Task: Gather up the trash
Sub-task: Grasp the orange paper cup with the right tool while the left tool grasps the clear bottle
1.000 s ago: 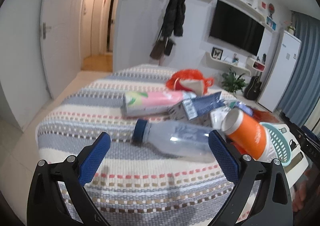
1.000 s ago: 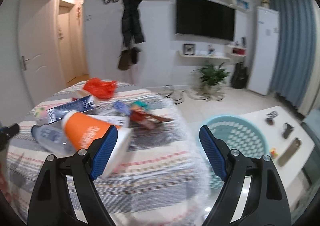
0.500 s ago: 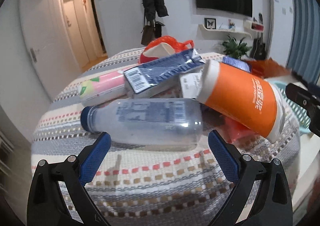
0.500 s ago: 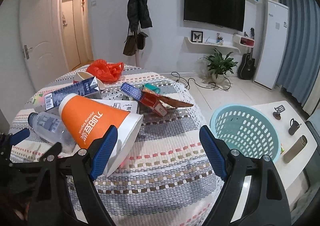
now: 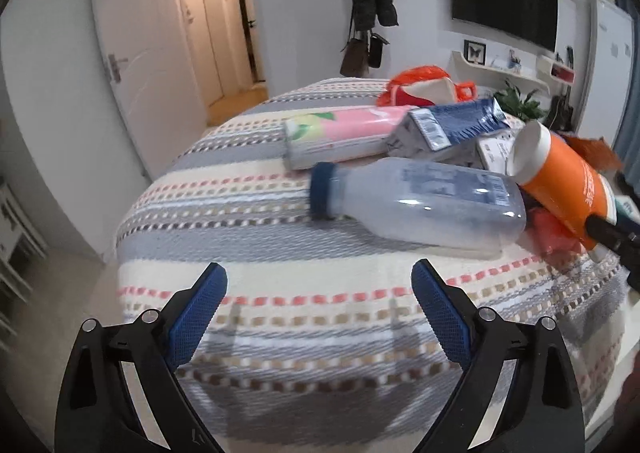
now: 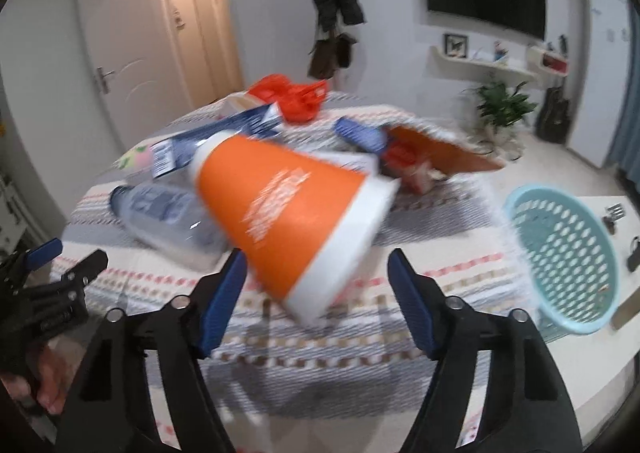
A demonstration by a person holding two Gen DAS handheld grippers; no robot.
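Trash lies in a heap on the striped tablecloth (image 5: 320, 317). A clear plastic bottle (image 5: 420, 201) with a blue cap lies on its side, a little beyond my left gripper (image 5: 318, 289), which is open and empty. An orange paper cup (image 6: 288, 205) with a white rim rests tilted on the heap. Its wide end sits between the fingers of my right gripper (image 6: 318, 269), whose jaws are closing; the right pad is still apart from the rim. The same cup (image 5: 568, 177) shows at the right of the left wrist view. Behind lie a pink carton (image 5: 344, 133) and a blue carton (image 5: 452, 125).
A teal plastic basket (image 6: 560, 253) stands on a low white table to the right of the striped table. A red plastic bag (image 6: 296, 97) and flat snack boxes (image 6: 404, 153) lie at the far side. A hand (image 6: 40, 385) holds the left gripper at the lower left.
My right gripper has come down onto the orange cup and its jaws have narrowed around the wide end. The left gripper has drawn back from the bottle.
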